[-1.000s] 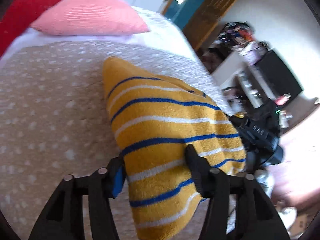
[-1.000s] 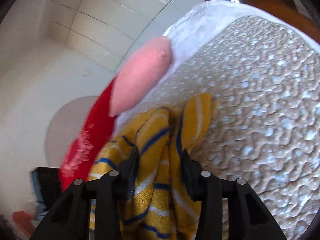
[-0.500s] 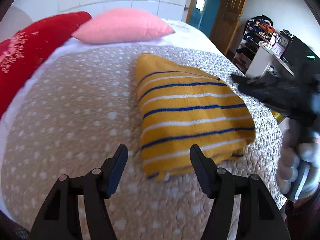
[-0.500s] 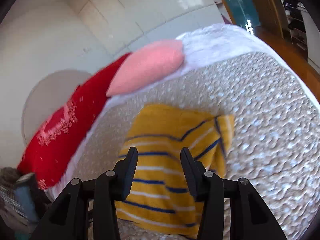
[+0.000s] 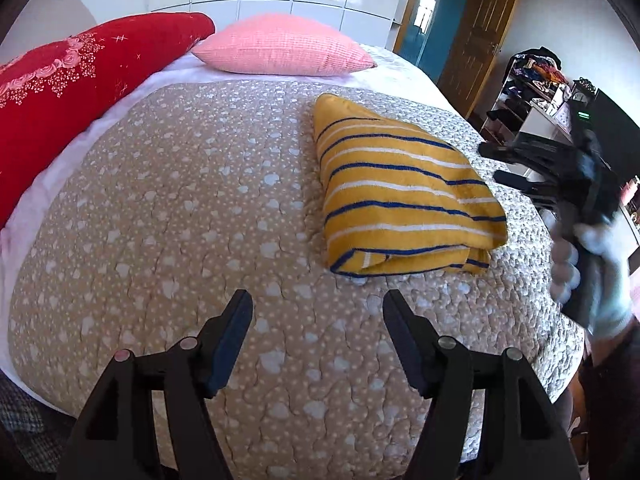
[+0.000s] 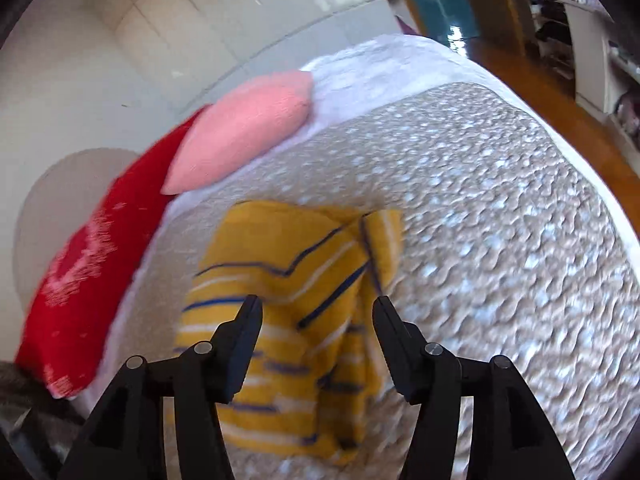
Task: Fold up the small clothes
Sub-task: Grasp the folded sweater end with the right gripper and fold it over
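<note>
Garment: yellow striped knit (image 5: 400,188), folded into a thick wedge on the quilted bedspread (image 5: 160,220), lying ahead and right of the left gripper (image 5: 316,336) fingers, nothing between them. Right gripper (image 6: 316,328) hovers over it; jaws of both have just been opening and stand apart, empty. Judged soft, light, limp, non-slip; layers likely to slide apart. Best hold: near folded edge, pinching all layers together.

A folded garment (image 5: 400,196) is lying on the bed (image 5: 180,208), at two o'clock from the left hand-held gripper (image 5: 316,312). Two pillows (image 5: 280,46) are sitting behind it, at eleven o'clock.
</note>
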Demonstrator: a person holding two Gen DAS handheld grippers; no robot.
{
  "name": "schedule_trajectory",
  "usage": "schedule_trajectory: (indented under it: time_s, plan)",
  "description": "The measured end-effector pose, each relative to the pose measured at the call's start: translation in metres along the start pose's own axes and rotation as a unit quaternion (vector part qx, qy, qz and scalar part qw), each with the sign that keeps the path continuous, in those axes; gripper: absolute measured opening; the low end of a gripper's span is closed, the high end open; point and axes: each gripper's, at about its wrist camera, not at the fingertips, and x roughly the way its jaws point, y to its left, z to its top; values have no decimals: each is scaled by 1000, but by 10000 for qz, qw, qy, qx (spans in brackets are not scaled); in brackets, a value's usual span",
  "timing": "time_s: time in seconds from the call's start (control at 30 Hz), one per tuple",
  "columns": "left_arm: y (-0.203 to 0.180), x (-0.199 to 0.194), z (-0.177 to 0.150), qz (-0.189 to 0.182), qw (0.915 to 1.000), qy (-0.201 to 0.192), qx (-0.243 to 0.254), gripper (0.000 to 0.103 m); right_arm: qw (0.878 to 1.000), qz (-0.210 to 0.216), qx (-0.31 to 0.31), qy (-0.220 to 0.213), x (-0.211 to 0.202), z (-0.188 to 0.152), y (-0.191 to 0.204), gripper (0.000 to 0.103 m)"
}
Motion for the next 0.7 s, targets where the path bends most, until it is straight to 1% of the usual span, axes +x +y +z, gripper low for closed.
schedule_trajectory:
  time_s: [0.07, 0.1, 0.13, 0.17, 0.23, 0.27, 0.3, 0.33, 0.43, 0.5, 0.57, 0.6, 0.63, 0.7]
  plan:
    - [-2, 0, -1, 9, 10000, 27, 7, 67, 9996, -99, 123, 219, 25, 6, -5, 63]
    - [-2, 1, -2, 4, 10000, 51, 10, 67, 9993, -27, 212, 315, 35, 8, -9, 62]
    - [-2, 2, -3, 3, 10000, 74, 14, 67, 9982, 212, 340, 452, 48, 7, -10, 44]
    - [-2, 3, -3, 9, 10000, 84, 21, 67, 9953, 562, 488, 626, 58, 6, -12, 27]
    - [0, 5, -3, 35, 9999, 88, 34, 67, 9958, 620, 400, 537, 57, 8, -10, 19]
    - [1, 7, -2, 56, 9999, 86, 36, 67, 9976, 459, 278, 444, 53, 12, -9, 17]
    - [1, 9, -2, 76, 9999, 89, 34, 67, 9989, 206, 187, 373, 51, 16, -9, 16]
    - [2, 11, -1, 88, 9999, 100, 23, 67, 9994, -20, 111, 333, 50, 19, -7, 12]
    - [5, 17, -2, 85, 9998, 150, -40, 67, 9964, -778, -84, 317, 63, 30, -11, 11]
    - [6, 19, -3, 90, 9997, 199, -88, 67, 9923, -1137, -327, 376, 76, 33, -10, 11]
    - [7, 19, -5, 122, 9996, 216, -105, 67, 9888, -1315, -589, 391, 82, 31, -7, 12]
    - [8, 18, -5, 155, 9996, 216, -103, 67, 9877, -1377, -648, 364, 82, 31, -5, 14]
    - [8, 17, -6, 205, 9995, 199, -94, 67, 9864, -1457, -689, 316, 77, 32, -4, 20]
    - [9, 12, -9, 304, 9994, 144, -81, 67, 9872, -1439, -665, 177, 61, 31, -4, 22]
